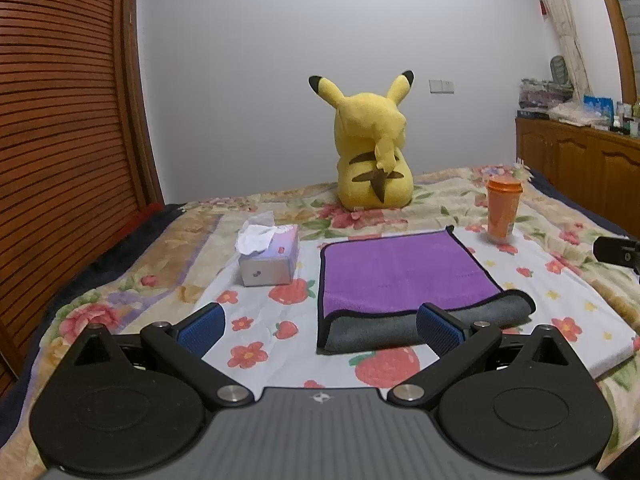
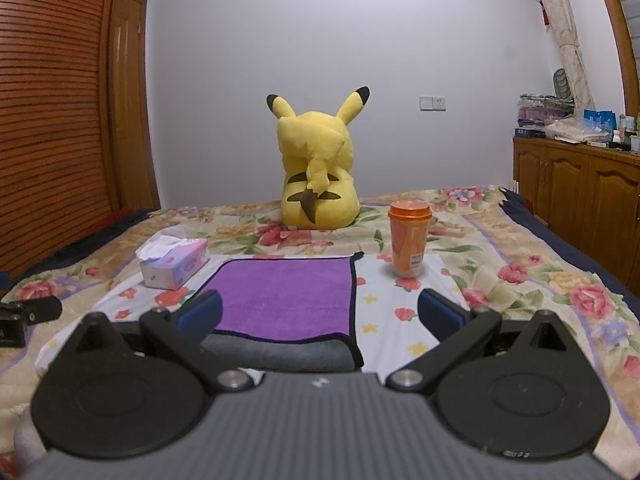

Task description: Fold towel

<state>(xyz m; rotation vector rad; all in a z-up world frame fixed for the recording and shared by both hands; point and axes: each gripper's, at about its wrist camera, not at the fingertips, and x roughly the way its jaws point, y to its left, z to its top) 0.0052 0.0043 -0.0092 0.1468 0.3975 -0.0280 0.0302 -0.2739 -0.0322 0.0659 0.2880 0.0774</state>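
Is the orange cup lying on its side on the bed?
No. In the right wrist view the orange cup stands upright, lid on top, on the bedspread beside the purple towel.

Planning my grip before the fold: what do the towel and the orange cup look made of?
Towel: soft plush fabric, probably microfibre; matte purple face, grey underside, dark stitched edging, near edge rolled over. Orange cup: likely smooth plastic, slight sheen, with a lid and a printed label.

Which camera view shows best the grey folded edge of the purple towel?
Left wrist view: the towel's grey folded edge shows across nearly its full width. In the right wrist view that edge is partly hidden behind the gripper body.
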